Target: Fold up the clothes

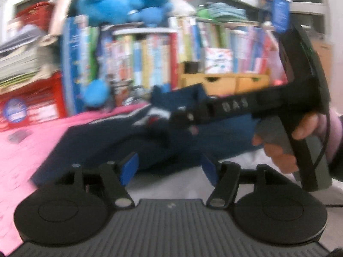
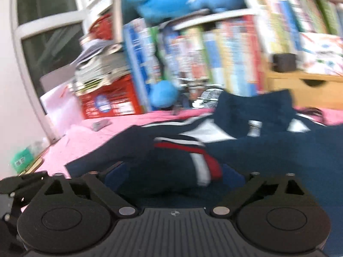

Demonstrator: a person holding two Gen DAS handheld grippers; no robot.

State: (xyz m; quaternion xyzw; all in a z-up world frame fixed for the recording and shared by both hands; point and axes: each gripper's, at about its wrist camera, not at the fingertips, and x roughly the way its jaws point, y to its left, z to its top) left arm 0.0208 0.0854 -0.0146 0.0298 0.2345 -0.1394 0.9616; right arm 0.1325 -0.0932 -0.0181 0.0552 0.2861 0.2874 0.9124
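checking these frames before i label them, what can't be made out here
- Left wrist view: the right gripper is smeared by motion blur, so whether it pinches the navy jacket is unclear.
- Left wrist view: the left gripper blue pads stand apart; the jacket's near edge blurs between them.
- Right wrist view: the right gripper's fingertips sink into the dark jacket, so their gap is unreadable.
- Both views: book spines too blurred to read.

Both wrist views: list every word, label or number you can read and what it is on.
"DAS", raised letters, partly blurred: on the right gripper body.
Book spines: too blurred to read.
Round sticker on the red box: unreadable.
Blue carton: print too blurred to read.
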